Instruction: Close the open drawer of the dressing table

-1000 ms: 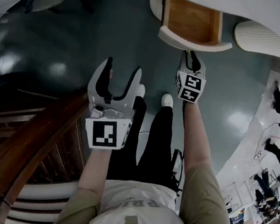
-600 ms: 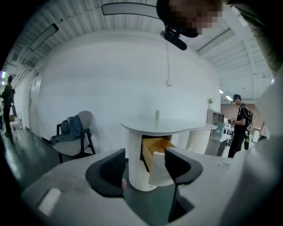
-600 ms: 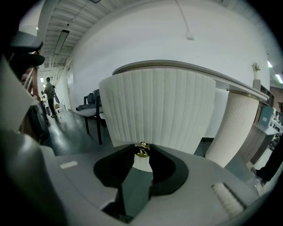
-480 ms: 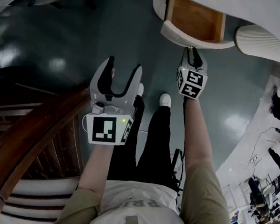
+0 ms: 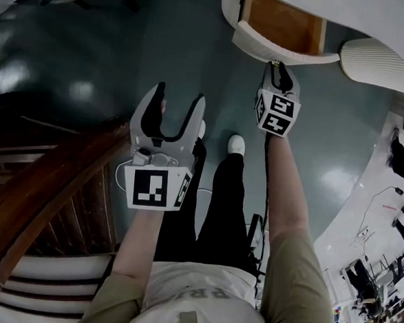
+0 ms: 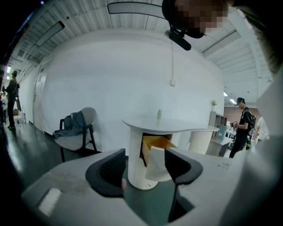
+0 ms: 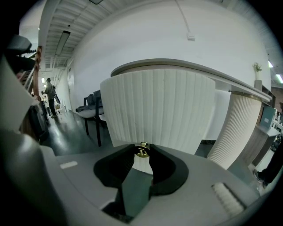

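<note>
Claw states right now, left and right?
Left claw: open, empty.
Right claw: closed on the brass knob of the drawer.

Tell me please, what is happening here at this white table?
A person holds a gripper in each hand at a white dressing table. The right gripper is closed on the small brass knob of the drawer. The drawer stands open, not yet pushed in. The left gripper hangs open and empty, away from the table.

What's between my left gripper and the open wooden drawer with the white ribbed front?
Only bare, glossy dark floor: the head view shows it between the left gripper and the wood-lined white drawer. The left gripper view agrees.
</note>
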The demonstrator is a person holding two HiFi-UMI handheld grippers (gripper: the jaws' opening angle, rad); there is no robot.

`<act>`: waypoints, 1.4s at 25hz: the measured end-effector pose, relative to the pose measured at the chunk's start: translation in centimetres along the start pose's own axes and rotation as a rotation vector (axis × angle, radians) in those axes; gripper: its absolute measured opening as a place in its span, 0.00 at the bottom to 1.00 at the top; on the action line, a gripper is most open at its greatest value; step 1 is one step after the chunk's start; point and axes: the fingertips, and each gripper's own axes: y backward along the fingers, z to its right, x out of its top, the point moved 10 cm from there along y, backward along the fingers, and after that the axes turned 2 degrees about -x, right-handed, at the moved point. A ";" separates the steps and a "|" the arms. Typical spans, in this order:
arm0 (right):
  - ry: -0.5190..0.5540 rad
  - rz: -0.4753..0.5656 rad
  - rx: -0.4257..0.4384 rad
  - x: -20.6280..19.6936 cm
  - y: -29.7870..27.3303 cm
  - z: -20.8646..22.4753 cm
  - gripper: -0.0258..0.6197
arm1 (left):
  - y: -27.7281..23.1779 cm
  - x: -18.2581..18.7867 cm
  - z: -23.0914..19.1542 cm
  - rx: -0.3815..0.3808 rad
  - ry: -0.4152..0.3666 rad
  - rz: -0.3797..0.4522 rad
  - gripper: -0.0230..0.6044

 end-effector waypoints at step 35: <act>-0.002 0.002 0.012 2.0 -3.1 0.8 0.21 | -0.2 -0.3 1.9 0.029 0.017 0.006 0.50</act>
